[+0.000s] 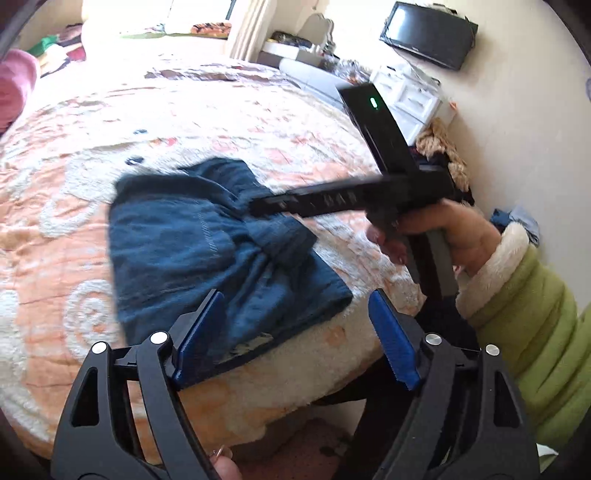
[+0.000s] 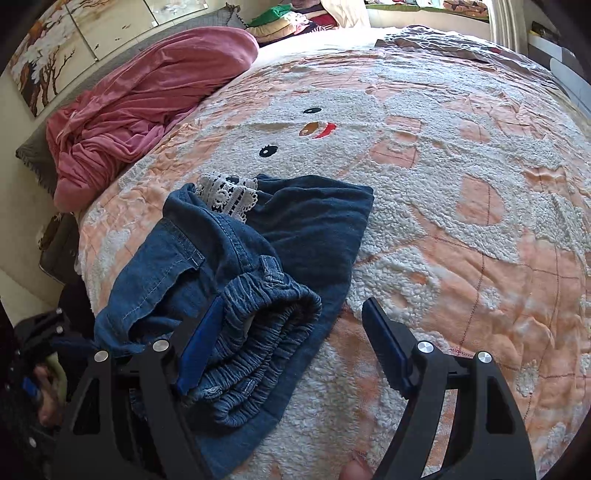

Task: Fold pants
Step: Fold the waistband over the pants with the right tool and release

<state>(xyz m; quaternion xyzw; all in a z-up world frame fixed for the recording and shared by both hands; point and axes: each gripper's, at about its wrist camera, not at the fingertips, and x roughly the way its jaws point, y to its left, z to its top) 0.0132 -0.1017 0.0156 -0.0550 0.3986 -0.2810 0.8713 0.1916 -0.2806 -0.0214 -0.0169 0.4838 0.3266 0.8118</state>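
The blue denim pants (image 1: 207,243) lie folded in a compact bundle near the bed's edge; in the right wrist view (image 2: 236,266) the elastic waistband lies on top toward me and a white lace hem (image 2: 229,194) peeks out at the far side. My left gripper (image 1: 295,332) is open and empty, hovering just over the near edge of the bundle. My right gripper (image 2: 290,347) is open and empty, its left finger over the waistband. In the left wrist view the right gripper's black body is over the pants, held by a hand in a green sleeve (image 1: 528,325).
The bed is covered by an orange and white fleece blanket (image 2: 461,184) with a snowman face. A pink garment (image 2: 147,96) is heaped at the far left. A TV (image 1: 428,33), white drawers (image 1: 410,96) and clothes on the floor stand by the wall right of the bed.
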